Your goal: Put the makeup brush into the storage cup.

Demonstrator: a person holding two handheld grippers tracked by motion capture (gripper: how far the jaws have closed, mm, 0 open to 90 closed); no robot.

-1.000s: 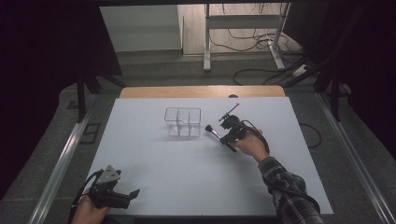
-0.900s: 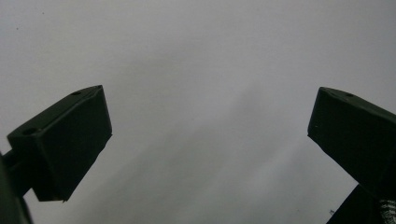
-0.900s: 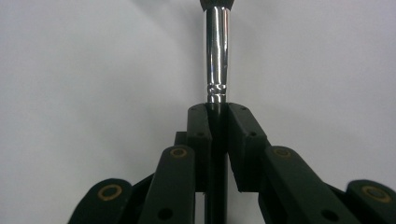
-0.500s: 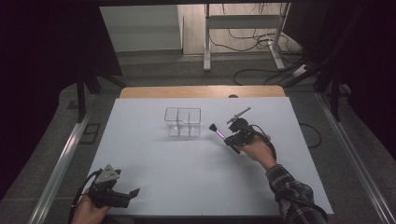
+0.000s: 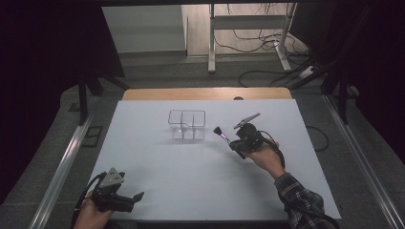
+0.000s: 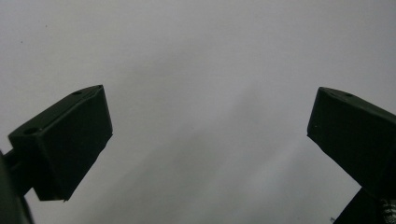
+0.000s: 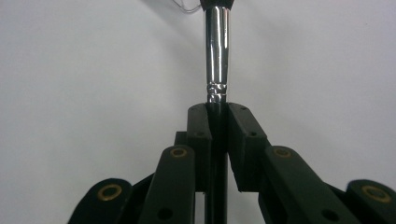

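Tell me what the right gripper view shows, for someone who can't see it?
The right gripper is shut on a brush, which sticks straight up from its black jaws. The brush has a shiny silver collar and a dark tip at the top edge, over a plain white table.

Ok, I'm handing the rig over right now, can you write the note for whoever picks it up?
Right hand-held gripper: shut on the makeup brush, gripped by the handle below the silver ferrule, bristle end pointing toward the clear organizer.
Left hand-held gripper: open, nothing between the jaws, resting low at the near left corner of the white table.
Things: the clear organizer stands mid-table, its compartments look empty; the brush is just to its right, lifted off the surface.
Done: brush picked up.
Left, most likely: carry the brush over a compartment, lower it in, release.
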